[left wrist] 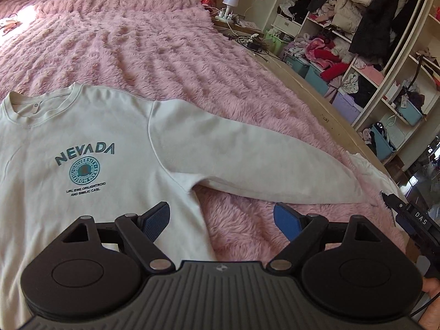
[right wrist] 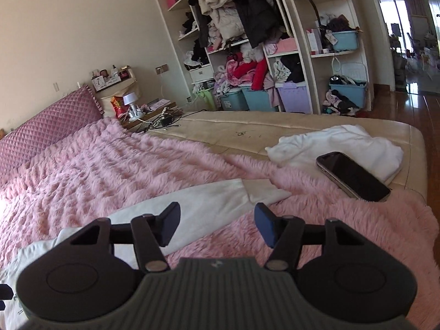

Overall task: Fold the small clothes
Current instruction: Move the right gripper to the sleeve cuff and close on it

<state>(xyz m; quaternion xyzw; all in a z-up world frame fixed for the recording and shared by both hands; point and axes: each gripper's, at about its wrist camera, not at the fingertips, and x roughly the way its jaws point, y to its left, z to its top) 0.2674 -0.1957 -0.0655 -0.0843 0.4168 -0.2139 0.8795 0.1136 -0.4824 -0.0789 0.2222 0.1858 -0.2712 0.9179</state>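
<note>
The left gripper (left wrist: 221, 221) is hovering with jaws spread over the white sweatshirt (left wrist: 82, 143), which is lying flat on the pink blanket (left wrist: 137, 41). The right gripper (right wrist: 217, 225) is hanging with jaws apart and empty above the sleeve (right wrist: 209, 200). Beyond, blue bins (right wrist: 348, 93) on the shelves (right wrist: 302, 55) are holding heaped clothes.

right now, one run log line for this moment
stage: sweatshirt flat on blanket | left gripper: open, empty | right gripper: open over sleeve
</note>
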